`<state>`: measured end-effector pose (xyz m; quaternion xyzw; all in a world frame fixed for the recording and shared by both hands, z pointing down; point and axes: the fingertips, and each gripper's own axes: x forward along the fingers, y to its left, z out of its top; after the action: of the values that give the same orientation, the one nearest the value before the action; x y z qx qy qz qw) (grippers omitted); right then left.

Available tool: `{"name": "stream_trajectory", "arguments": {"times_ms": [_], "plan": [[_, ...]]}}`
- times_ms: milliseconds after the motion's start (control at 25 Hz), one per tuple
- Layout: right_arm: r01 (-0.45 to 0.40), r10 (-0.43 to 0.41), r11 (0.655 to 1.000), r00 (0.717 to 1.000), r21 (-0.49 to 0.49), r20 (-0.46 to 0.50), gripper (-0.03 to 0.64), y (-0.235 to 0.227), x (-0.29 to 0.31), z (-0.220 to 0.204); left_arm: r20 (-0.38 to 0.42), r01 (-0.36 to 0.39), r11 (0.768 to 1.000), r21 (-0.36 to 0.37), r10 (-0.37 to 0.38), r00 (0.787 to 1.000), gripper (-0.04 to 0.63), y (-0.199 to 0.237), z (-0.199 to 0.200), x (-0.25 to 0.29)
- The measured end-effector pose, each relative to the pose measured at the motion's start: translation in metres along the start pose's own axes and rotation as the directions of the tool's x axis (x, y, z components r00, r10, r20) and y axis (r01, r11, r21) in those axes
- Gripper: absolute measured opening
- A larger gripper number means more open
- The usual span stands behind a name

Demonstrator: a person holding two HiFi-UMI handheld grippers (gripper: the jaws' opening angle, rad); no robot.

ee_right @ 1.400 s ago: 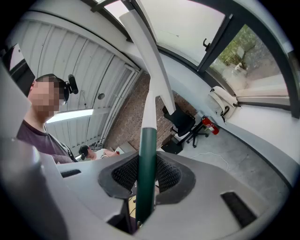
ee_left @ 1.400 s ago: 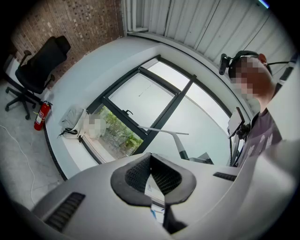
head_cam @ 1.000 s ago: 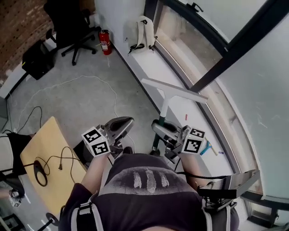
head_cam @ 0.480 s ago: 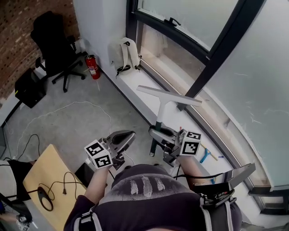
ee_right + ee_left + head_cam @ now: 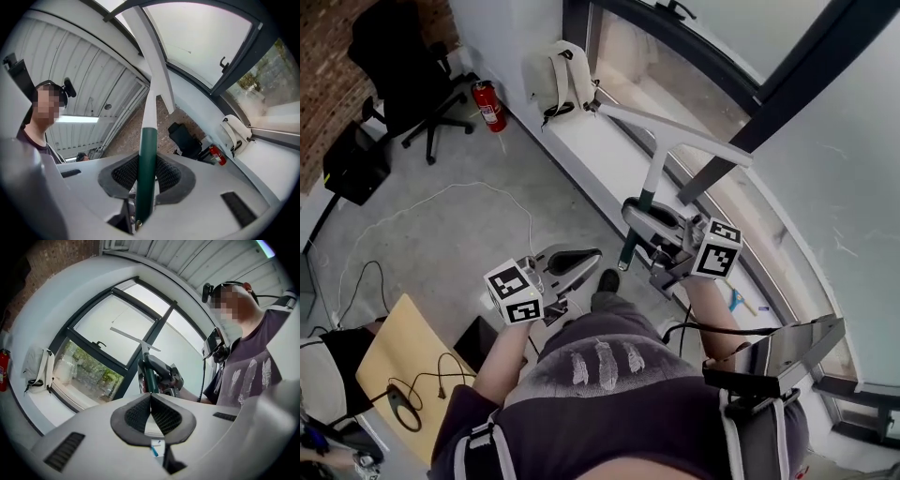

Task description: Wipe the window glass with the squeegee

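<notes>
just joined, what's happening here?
A person grips a squeegee by its green handle in the right gripper, blade up in front of the window glass. Whether the blade touches the glass can't be told. The left gripper is shut and empty, held lower beside it.

Red fire extinguisher (image 5: 488, 105) upright on grey floor (image 5: 469, 244), by wall. White backpack (image 5: 561, 77) on white ledge (image 5: 614, 159), near it. Black office chair (image 5: 403, 66) by brick wall (image 5: 328, 103). Black box (image 5: 354, 161) beside chair. White cable (image 5: 467, 186) across floor. Wooden bench (image 5: 394, 342) low left, black cable (image 5: 441, 359) on it.
</notes>
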<state>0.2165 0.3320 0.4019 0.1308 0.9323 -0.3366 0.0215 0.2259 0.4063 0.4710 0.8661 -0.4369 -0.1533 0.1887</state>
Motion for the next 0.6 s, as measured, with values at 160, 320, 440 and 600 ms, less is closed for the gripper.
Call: {"name": "stream_trajectory", "arguments": {"times_ms": [160,320,440,600], "plan": [[-0.057,0.057,0.998,0.998,0.002,0.021,0.078,-0.050,-0.006,0.047,0.005,-0.037,0.999,-0.017,0.038,0.999,0.005,0.046,0.031,0.050],[-0.098,0.096,0.995,0.995,0.037,0.042,0.078,-0.134,-0.024,0.120,-0.059,-0.067,0.996,0.053,0.070,0.996,0.005,0.107,0.071,0.138],[-0.121,0.121,0.993,0.991,0.008,0.054,0.078,-0.161,-0.026,0.160,-0.130,-0.016,0.991,0.136,0.034,0.991,0.005,0.122,0.085,0.186],[-0.130,0.134,0.989,0.990,-0.073,0.047,0.078,-0.144,-0.021,0.169,-0.168,0.056,0.983,0.176,-0.026,0.986,0.057,0.118,0.085,0.202]]}}
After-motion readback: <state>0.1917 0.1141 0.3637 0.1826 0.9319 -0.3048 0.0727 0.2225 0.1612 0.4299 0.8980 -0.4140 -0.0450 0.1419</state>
